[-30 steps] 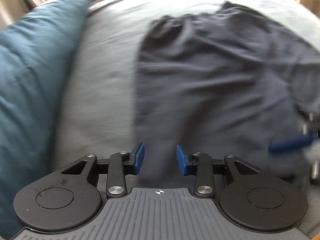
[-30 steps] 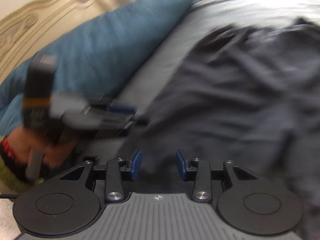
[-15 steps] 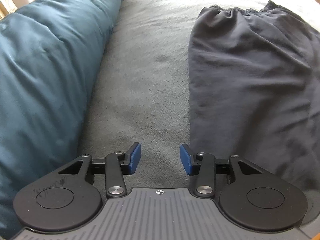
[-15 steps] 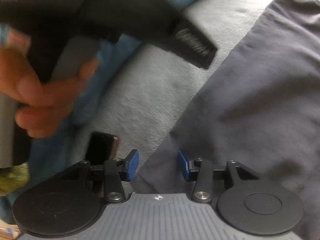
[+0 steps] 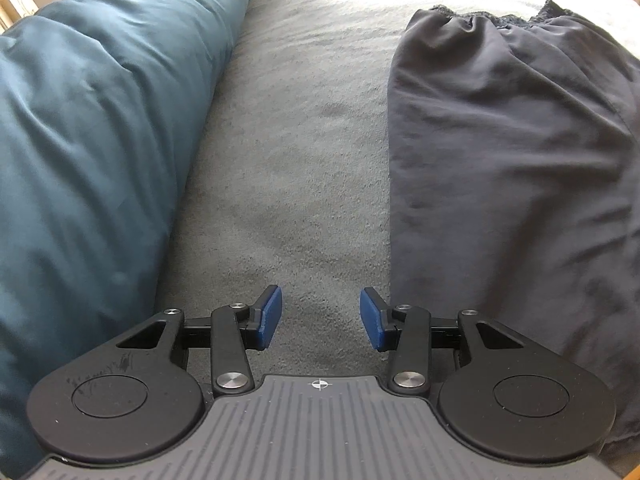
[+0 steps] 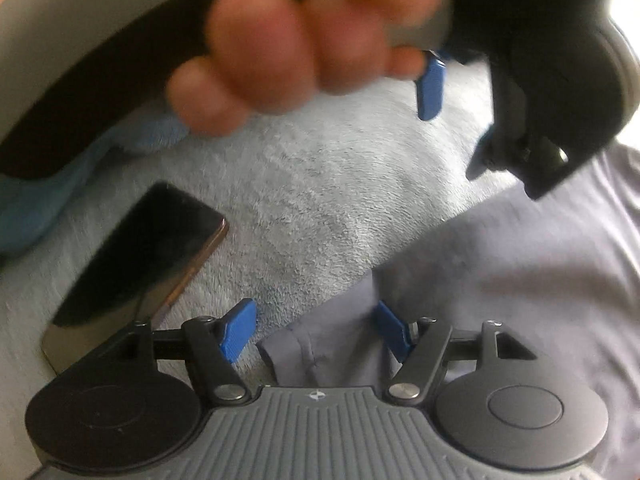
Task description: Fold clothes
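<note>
1. Nearest, the right gripper (image 6: 316,330) had just been spreading its blue pads wide, a corner of the dark grey, thin fabric garment (image 6: 500,280) lying between them, not yet pinched.
2. Beyond, the left gripper (image 5: 320,316) stood partly open over bare grey fleece bedcover (image 5: 288,160), holding nothing.
3. The garment (image 5: 512,168) lay spread beside a teal pillow (image 5: 88,140); folding looked barely begun.
4. A black, flat phone (image 6: 136,256) lay nearby.

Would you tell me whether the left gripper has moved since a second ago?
Yes. The left gripper has shifted off the dark garment toward the blue pillow; it now hangs over bare blanket.
</note>
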The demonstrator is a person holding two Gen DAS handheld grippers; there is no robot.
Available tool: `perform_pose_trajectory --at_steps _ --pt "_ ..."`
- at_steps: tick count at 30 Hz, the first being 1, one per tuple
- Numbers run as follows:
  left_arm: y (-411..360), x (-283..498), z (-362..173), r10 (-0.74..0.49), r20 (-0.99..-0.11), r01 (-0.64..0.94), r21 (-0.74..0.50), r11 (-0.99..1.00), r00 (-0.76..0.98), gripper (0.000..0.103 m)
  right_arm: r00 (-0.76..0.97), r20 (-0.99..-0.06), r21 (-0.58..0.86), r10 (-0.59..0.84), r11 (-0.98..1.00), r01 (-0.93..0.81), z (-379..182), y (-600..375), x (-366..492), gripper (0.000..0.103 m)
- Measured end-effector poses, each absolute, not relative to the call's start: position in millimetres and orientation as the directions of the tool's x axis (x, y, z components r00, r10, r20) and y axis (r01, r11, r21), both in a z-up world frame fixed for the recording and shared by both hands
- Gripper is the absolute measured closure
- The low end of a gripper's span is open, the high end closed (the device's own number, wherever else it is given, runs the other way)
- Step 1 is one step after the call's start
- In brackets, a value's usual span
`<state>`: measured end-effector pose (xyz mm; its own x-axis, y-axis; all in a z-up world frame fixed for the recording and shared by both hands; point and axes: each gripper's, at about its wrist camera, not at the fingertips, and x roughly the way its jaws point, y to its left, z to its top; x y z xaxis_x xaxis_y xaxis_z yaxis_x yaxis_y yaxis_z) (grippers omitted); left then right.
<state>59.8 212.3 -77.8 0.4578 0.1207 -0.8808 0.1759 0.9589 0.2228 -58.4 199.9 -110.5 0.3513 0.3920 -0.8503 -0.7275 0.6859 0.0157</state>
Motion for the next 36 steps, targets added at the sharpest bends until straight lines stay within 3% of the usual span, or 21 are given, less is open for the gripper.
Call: perform_pose_trajectory --at_steps 3,5,7,8,10,13,18,26,36 --pt "213 59 -77 0.124 -0.878 0.175 0.227 0.958 0.462 0.06 0.352 -0.85 0.014 0.391 0.686 -0.727 -109 195 -57 0.039" --pt "213 59 -76 0.129 -0.876 0.168 0.23 0.959 0.464 0.06 0.359 -0.848 0.012 0.389 0.692 -0.722 -107 189 -56 0.05" --pt "214 60 -76 0.133 -0.874 0.156 0.23 0.961 0.467 0.06 0.37 -0.844 0.014 0.388 0.706 -0.708 -106 180 -53 0.071" --pt "215 61 -75 0.134 -0.873 0.148 0.227 0.962 0.47 0.06 0.364 -0.843 0.035 0.397 0.715 -0.698 -105 174 -50 0.073" --pt "215 65 -73 0.125 -0.87 0.131 0.211 0.969 0.477 0.06 0.358 -0.837 0.08 0.415 0.738 -0.67 -104 163 -43 0.089" --pt "213 76 -69 0.106 -0.867 0.115 0.184 0.976 0.487 0.06 0.346 -0.82 0.164 0.457 0.765 -0.622 -103 143 -36 0.097" --pt "193 111 -56 0.052 -0.842 0.117 0.136 0.984 0.537 0.06 0.34 -0.805 0.246 0.487 0.795 -0.554 -102 119 -25 0.097" --pt "129 168 -53 -0.051 -0.777 0.261 0.147 0.954 0.627 0.057 0.35 -0.772 0.35 0.53 0.815 -0.461 -108 95 -16 0.098" --pt "89 224 -82 -0.094 -0.799 0.329 0.135 0.935 0.594 0.057 0.34 -0.733 0.521 0.589 0.808 -0.276 -130 44 0 0.097"
